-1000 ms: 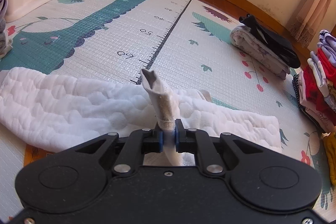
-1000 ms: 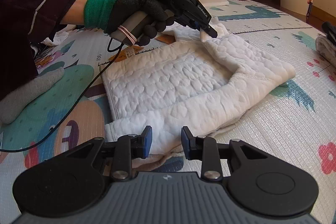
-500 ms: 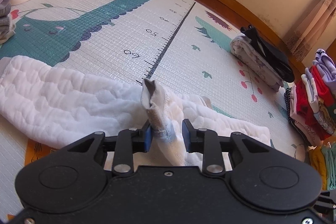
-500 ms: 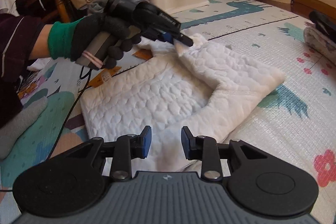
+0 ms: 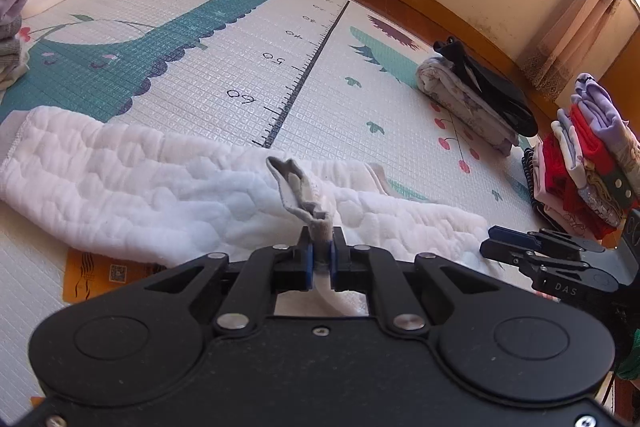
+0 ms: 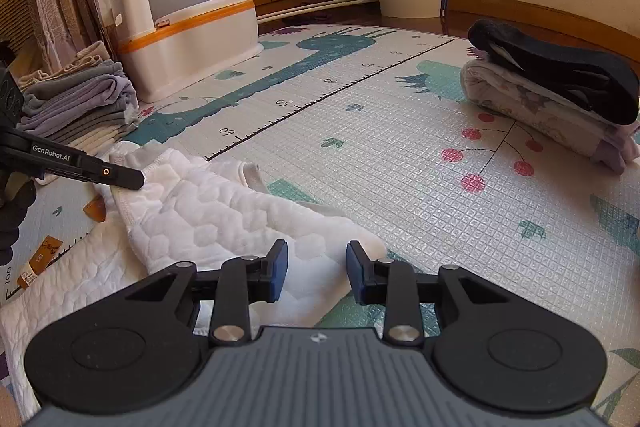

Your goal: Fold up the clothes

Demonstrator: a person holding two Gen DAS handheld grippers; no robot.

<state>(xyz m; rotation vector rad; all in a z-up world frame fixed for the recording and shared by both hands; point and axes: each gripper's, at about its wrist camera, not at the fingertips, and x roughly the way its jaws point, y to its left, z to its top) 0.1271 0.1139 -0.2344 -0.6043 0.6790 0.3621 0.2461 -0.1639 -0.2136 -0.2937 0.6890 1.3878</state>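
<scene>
White quilted garment (image 5: 160, 195) on the play mat (image 5: 240, 75), left hand-held gripper (image 5: 319, 259) just clamped on its grey-edged hem, right hand-held gripper (image 6: 316, 269) parted over a cuff, empty, garment's near part hidden behind gripper bodies.

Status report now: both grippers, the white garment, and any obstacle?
Left gripper shut on white quilted garment edge. Right gripper open above its corner, nothing gripped. Mat ahead bare; folded piles stand apart.

Ruler numbers "50" and "60" show beside the black scale line on the play mat (image 5: 224, 75), upside down. "GenRobot.AI" runs in white along the left gripper (image 6: 138, 183) at left of the right-wrist view. "DAS" marks the right gripper (image 5: 496, 241), lower right.
</scene>
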